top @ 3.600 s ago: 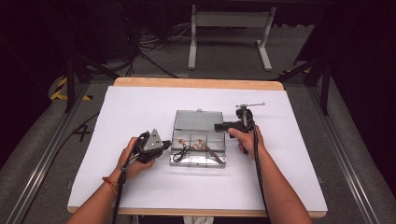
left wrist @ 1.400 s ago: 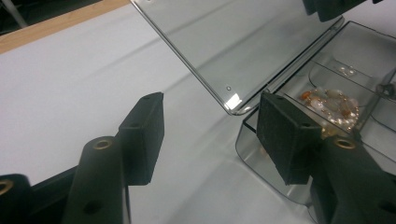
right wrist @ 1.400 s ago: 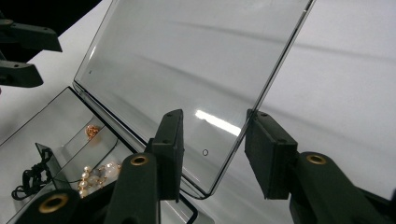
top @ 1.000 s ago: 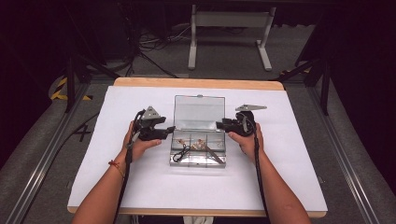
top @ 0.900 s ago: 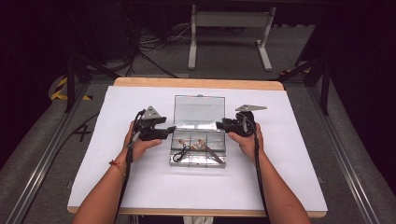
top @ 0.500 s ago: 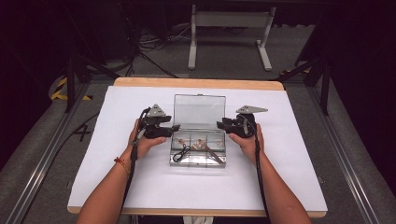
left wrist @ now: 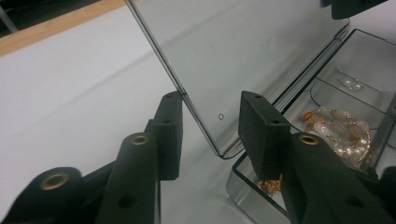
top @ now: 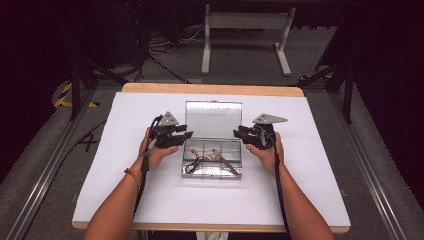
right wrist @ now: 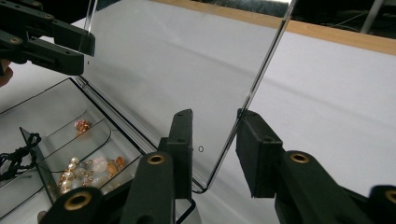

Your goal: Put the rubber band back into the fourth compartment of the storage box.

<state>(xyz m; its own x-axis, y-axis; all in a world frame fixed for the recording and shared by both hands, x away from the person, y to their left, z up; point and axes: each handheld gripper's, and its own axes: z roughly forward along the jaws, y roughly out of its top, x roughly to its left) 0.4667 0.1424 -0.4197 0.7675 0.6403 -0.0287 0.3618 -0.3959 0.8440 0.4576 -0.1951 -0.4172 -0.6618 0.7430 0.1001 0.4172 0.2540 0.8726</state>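
A clear plastic compartment box (top: pixel 212 161) sits at the centre of the high view on a white sheet (top: pixel 120 190) that covers the wooden table (top: pixel 210 89), and its transparent hinged lid (top: pixel 213 119) stands raised behind the tray. The left gripper (top: pixel 187 136), held in the person's left hand (top: pixel 154 152), meets the lid's left edge just left of centre; the right gripper (top: pixel 236 133), held in the right hand (top: pixel 265 152), meets the lid's right edge just right of centre. In the left gripper view the lid's edge (left wrist: pixel 198 112) runs down between the two black jaws at mid-frame, which have just been closing; one pad is against the edge, while a gap remains to the other, so the grip is not yet clamped. In the right gripper view the lid's other edge (right wrist: pixel 252 98) passes between the jaws at lower centre, which have also just been closing, with the right pad at the edge and the left pad apart from the pane. The tray's compartments hold a pearl and amber bead string (right wrist: pixel 93 169) at lower left of that view, a black cord (right wrist: pixel 14 156) at the far left and a small gold chain (left wrist: pixel 270 184).
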